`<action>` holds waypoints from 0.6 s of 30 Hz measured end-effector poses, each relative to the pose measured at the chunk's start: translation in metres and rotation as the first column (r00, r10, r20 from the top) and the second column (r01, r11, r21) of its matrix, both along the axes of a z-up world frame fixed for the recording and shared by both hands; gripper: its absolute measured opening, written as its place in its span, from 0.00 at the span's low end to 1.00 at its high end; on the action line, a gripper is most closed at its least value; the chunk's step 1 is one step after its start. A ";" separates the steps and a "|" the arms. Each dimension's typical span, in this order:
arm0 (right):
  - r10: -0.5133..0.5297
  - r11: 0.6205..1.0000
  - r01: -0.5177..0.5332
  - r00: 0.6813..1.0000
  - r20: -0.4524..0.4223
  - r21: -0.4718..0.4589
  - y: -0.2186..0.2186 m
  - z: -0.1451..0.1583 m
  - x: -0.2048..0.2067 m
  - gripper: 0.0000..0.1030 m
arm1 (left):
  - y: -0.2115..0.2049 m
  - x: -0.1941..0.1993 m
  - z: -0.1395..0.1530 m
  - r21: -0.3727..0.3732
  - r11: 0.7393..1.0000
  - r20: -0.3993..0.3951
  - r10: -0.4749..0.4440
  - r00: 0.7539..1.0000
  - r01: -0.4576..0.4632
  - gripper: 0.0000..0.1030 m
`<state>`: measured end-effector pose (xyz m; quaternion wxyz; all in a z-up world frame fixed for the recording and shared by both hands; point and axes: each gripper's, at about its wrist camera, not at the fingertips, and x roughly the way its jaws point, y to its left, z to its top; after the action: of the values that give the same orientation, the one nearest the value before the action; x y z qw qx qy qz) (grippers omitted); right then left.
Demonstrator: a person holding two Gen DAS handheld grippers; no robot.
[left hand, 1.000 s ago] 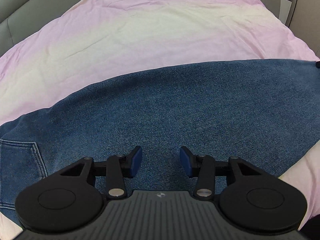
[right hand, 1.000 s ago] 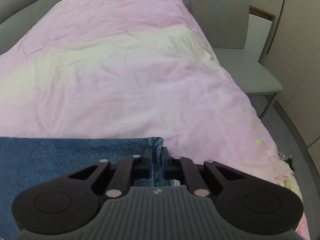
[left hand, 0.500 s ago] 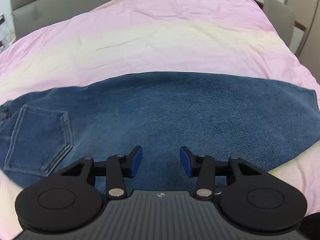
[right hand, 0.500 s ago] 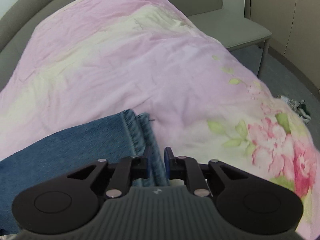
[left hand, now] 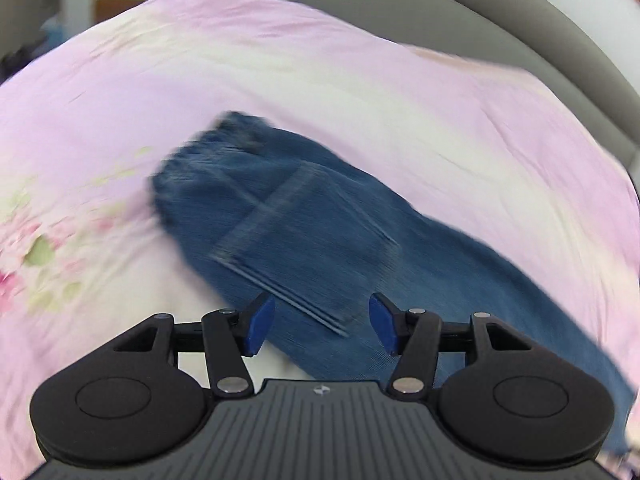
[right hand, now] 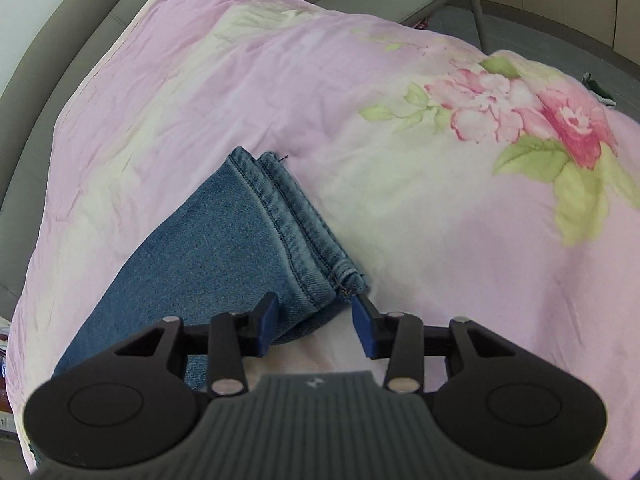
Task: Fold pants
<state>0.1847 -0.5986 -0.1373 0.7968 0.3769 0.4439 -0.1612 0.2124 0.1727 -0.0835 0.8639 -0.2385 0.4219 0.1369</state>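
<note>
Blue denim pants (right hand: 224, 248) lie flat on a pink flowered bedspread (right hand: 400, 208), stretched out under both hand-held grippers; the right gripper (right hand: 314, 326) hangs just above the stacked leg hems (right hand: 296, 224), its jaws having just been opening, now partly apart with the lower hem corner between them but no pad pressing on it; the left gripper (left hand: 318, 326) stands wide and holds nothing, its jaws also just widened, with the back pocket (left hand: 304, 240) directly ahead and the gathered waistband (left hand: 216, 148) beyond, blurred. The denim looks thick, fairly heavy and limp, unlikely to slip or tear; the doubled hems and the waistband seem the firmest places to pinch.
</note>
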 end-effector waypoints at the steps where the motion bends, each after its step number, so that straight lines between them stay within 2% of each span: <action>1: 0.001 1.000 -0.001 1.000 0.011 0.006 0.002 0.000 0.002 0.36 | 0.021 0.000 -0.005 -0.033 0.998 -0.007 0.062 0.998 -0.062 0.63; 5: -0.011 0.999 0.011 1.000 -0.009 -0.035 0.010 0.002 0.011 0.33 | 0.079 0.003 -0.036 -0.159 0.963 -0.024 0.217 0.976 -0.218 0.63; 8: -0.062 0.998 0.061 0.997 -0.041 -0.013 0.009 -0.005 0.013 0.32 | 0.097 0.011 -0.064 -0.237 0.932 -0.042 0.271 0.962 -0.273 0.66; 10: -0.071 0.997 0.070 0.996 -0.059 -0.027 0.012 -0.008 0.016 0.32 | 0.101 0.016 -0.081 -0.271 0.916 -0.048 0.294 0.955 -0.295 0.66; 11: -0.070 0.997 0.067 0.995 -0.069 -0.045 0.015 -0.008 0.018 0.32 | 0.102 0.019 -0.088 -0.288 0.909 -0.032 0.304 0.952 -0.300 0.70; 13: -0.067 0.993 0.058 0.994 -0.090 -0.101 0.022 -0.005 0.022 0.26 | 0.105 0.022 -0.098 -0.337 0.891 -0.007 0.321 0.947 -0.305 0.71; 14: -0.065 0.989 0.050 0.993 -0.103 -0.143 0.026 -0.001 0.024 0.15 | 0.106 0.024 -0.100 -0.348 0.887 -0.002 0.324 0.946 -0.304 0.65; 15: -0.059 0.984 0.042 0.993 -0.098 -0.173 0.029 0.004 0.026 0.11 | 0.105 0.025 -0.098 -0.342 0.889 -0.001 0.323 0.946 -0.304 0.57; 18: -0.024 0.960 0.008 0.998 -0.054 -0.280 0.039 0.030 0.033 0.08 | 0.095 0.032 -0.080 -0.248 0.929 0.017 0.286 0.958 -0.273 0.51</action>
<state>0.2178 -0.5596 -0.1076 0.8279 0.2593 0.4360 -0.2395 0.2444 0.2675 -0.1638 0.8107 -0.4037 0.3741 0.1994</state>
